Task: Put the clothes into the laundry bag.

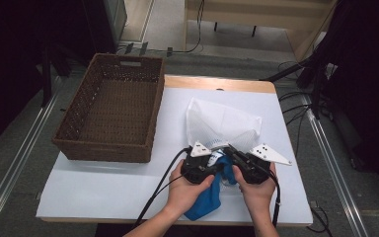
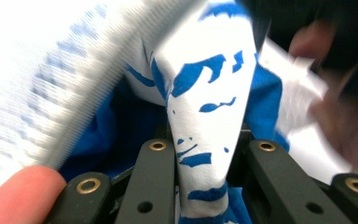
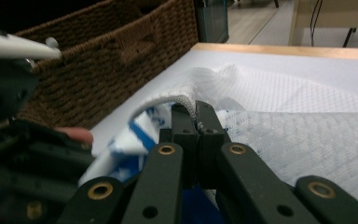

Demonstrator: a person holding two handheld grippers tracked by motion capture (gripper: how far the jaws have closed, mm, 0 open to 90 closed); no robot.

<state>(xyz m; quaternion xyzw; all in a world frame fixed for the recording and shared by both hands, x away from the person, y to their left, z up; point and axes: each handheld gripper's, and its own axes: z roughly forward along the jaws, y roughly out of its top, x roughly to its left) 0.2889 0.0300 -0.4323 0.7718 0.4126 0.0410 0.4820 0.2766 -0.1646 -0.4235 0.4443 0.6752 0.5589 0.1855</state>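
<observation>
Wicker basket: a brown woven basket (image 1: 111, 111) with a cut-out handle sits on the left half of the table, standing off the near edge. In the right gripper view its wall (image 3: 116, 60) rises just beyond the bag.
Table: a white tabletop (image 1: 103, 187) with a wooden far edge.
Left hand: the person's left hand (image 1: 190, 190) comes in from the bottom and wraps the left gripper (image 1: 201, 167), which sits near the table's front, right of centre.
Left gripper state: its black jaws are clenched on a fold of white cloth with blue print (image 2: 200, 140); the fold runs up from between them, pinched at the base.
Garment: the blue and white garment (image 1: 208, 197) lies bunched under and between both hands, its blue part spilling towards the near edge of the table. Its upper end reaches into the bag's mouth.
Mesh bag: a white mesh laundry bag (image 1: 222, 123) lies flat on the table just beyond the grippers, its opening towards the person.
Right gripper: the right gripper (image 1: 246, 165) sits just beside the left one, nearly touching it.
Right gripper state: its jaws are clamped tight on the rim of the bag (image 3: 186, 100), lifting that edge off the garment.
Right hand: the right hand (image 1: 257, 190) holds it from below.
</observation>
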